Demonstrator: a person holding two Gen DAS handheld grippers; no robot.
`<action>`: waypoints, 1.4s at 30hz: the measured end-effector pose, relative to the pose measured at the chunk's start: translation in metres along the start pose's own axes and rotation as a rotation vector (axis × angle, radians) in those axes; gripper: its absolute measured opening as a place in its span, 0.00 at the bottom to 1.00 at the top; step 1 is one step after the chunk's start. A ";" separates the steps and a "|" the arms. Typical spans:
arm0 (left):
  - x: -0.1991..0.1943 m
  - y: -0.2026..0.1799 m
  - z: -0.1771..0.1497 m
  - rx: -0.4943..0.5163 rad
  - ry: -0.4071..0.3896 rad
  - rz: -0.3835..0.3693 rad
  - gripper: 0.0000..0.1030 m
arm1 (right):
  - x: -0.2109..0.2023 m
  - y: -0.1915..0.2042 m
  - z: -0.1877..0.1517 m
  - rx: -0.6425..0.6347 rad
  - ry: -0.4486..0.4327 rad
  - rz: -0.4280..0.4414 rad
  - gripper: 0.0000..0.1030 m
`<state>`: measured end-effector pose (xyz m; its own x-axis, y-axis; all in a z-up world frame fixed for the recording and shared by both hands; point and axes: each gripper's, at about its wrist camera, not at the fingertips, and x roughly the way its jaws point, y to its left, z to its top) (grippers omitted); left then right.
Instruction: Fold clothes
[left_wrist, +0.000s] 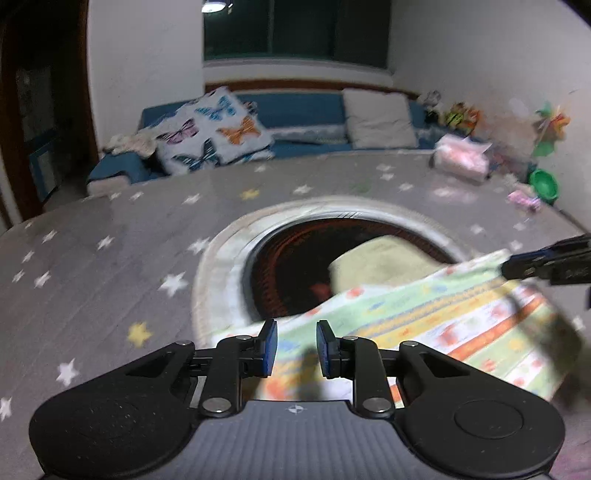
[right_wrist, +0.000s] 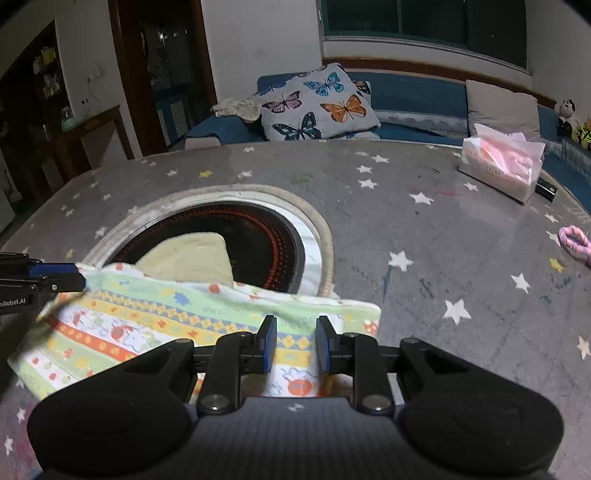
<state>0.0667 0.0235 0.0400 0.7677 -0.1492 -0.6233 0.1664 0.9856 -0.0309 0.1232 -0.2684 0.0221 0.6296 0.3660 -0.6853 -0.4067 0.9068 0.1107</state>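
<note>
A striped towel (left_wrist: 424, 317) (right_wrist: 177, 317) with orange, yellow and green bands lies spread across the near part of the grey star-print table (left_wrist: 92, 258) (right_wrist: 424, 229). Its far edge overlaps a round dark recess (left_wrist: 295, 258) (right_wrist: 258, 240). My left gripper (left_wrist: 295, 347) (right_wrist: 79, 276) holds the towel's far left corner, and towel fills the gap between its pads. My right gripper (right_wrist: 295, 345) (left_wrist: 506, 264) is shut on the far edge near the right corner. The towel's side edges hang a little off the table. A folded pale yellow cloth (left_wrist: 380, 258) (right_wrist: 192, 254) lies in the recess.
A pink tissue box (left_wrist: 461, 158) (right_wrist: 502, 166) stands at the table's far right, with a pink ring (right_wrist: 576, 243) nearer the right edge. A green bowl (left_wrist: 545, 182) sits beside toys. Behind the table is a blue sofa with a butterfly cushion (left_wrist: 214, 133) (right_wrist: 317, 107).
</note>
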 end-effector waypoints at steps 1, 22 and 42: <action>0.001 -0.006 0.004 0.006 -0.009 -0.010 0.24 | 0.001 0.002 0.001 -0.003 -0.002 0.007 0.22; -0.014 0.022 0.012 -0.099 -0.019 0.092 0.72 | -0.021 0.064 -0.002 -0.156 -0.011 0.111 0.41; -0.074 0.085 -0.032 -0.388 -0.026 0.140 1.00 | -0.015 0.246 -0.052 -0.667 0.011 0.266 0.49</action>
<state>0.0037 0.1206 0.0584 0.7823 -0.0089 -0.6228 -0.1825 0.9528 -0.2428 -0.0209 -0.0619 0.0221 0.4474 0.5518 -0.7038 -0.8657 0.4647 -0.1861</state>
